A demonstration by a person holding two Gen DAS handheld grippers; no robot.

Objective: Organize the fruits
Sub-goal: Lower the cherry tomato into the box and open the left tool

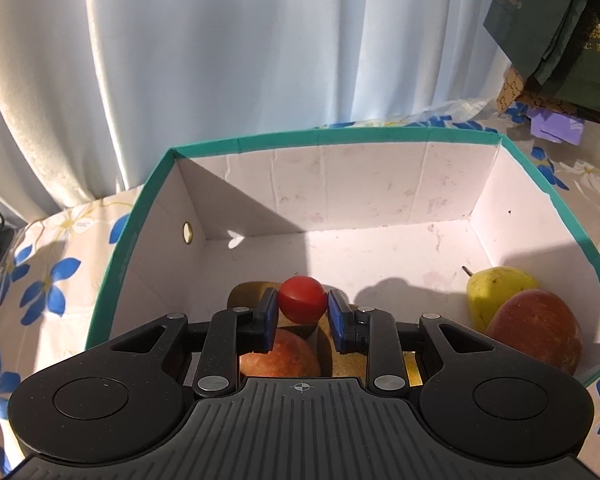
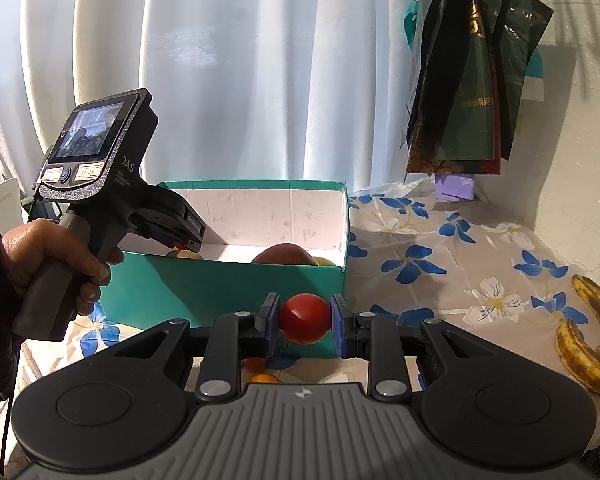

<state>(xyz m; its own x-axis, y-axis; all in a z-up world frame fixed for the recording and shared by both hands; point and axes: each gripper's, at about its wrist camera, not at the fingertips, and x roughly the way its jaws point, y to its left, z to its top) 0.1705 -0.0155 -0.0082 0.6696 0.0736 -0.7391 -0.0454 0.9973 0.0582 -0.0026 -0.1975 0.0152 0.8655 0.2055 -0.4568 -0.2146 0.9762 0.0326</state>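
Both tongs clench small red fruits: left tongs (image 1: 302, 307) hold one tomato (image 1: 302, 299) over the box (image 1: 140, 216); the right tongs' (image 2: 305, 319) tomato (image 2: 304, 318) may slip.

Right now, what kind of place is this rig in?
Likely a home: a table under a blue-flowered tablecloth by a pale curtain, shopping bags hanging on the wall, and a teal cardboard box taking fruit.
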